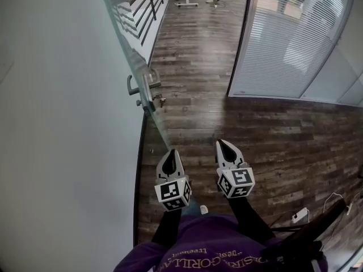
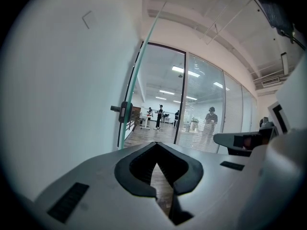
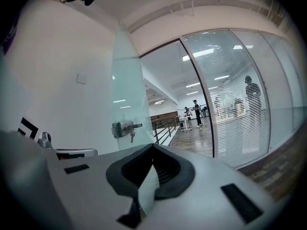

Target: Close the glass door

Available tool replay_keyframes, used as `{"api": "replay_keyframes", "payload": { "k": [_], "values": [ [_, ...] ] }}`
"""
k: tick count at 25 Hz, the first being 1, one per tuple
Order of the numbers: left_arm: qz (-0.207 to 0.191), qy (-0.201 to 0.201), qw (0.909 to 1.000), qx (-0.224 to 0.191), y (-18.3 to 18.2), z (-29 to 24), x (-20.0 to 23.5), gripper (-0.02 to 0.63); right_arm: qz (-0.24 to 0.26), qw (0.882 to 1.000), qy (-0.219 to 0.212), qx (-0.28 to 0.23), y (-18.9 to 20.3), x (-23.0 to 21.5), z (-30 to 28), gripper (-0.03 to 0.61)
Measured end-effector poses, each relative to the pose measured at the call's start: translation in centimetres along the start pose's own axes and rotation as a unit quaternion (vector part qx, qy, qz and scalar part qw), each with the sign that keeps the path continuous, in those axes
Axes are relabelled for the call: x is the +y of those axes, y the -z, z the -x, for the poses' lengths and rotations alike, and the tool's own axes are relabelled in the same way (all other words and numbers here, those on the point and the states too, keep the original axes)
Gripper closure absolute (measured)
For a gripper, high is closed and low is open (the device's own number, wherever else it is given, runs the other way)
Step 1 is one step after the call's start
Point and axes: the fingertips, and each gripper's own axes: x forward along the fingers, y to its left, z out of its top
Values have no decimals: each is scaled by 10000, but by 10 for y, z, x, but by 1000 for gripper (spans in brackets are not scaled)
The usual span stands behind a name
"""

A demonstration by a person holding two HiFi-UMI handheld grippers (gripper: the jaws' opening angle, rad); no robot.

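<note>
The glass door (image 1: 129, 44) stands ajar, its edge running from the top of the head view down toward me along the white wall. A metal handle and lock (image 1: 143, 87) sit on that edge. My left gripper (image 1: 170, 153) hangs just below the door's near edge, shut and empty. My right gripper (image 1: 223, 144) is beside it to the right, also shut and empty. In the left gripper view my gripper (image 2: 157, 147) points past the door's green edge (image 2: 139, 71) and lock (image 2: 125, 111). In the right gripper view my gripper (image 3: 153, 146) sits below the glass panel (image 3: 127, 90) and its keyed lock (image 3: 123, 128).
A glass partition with blinds (image 1: 283, 44) closes off the right side. The white wall (image 1: 57, 123) fills the left. A railing (image 1: 144, 10) runs behind the door. A power strip and cables (image 1: 299, 215) lie on the wood floor at my right. People stand far down the corridor (image 2: 159, 116).
</note>
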Motion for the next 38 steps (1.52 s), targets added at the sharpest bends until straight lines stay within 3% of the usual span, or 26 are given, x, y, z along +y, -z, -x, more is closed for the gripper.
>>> {"api": "replay_keyframes", "payload": {
  "k": [8, 16, 27, 34, 38],
  "values": [
    [-61, 111, 9987, -485, -23, -24, 25, 614, 65, 9999, -87, -47, 1, 16, -43, 588],
    [-7, -96, 9982, -587, -29, -49, 64, 614, 139, 9995, -275, -10, -1, 33, -90, 588],
    [298, -142, 9930, -1136, -55, -63, 131, 612, 272, 9981, -546, 36, -2, 71, -146, 588],
    [370, 251, 9926, -1130, -73, -79, 142, 612, 401, 9969, -677, -52, -12, 96, -158, 588],
    [229, 281, 9902, -1346, -81, -83, 145, 612, 421, 9956, -824, -130, -17, 105, -166, 588]
  ]
}}
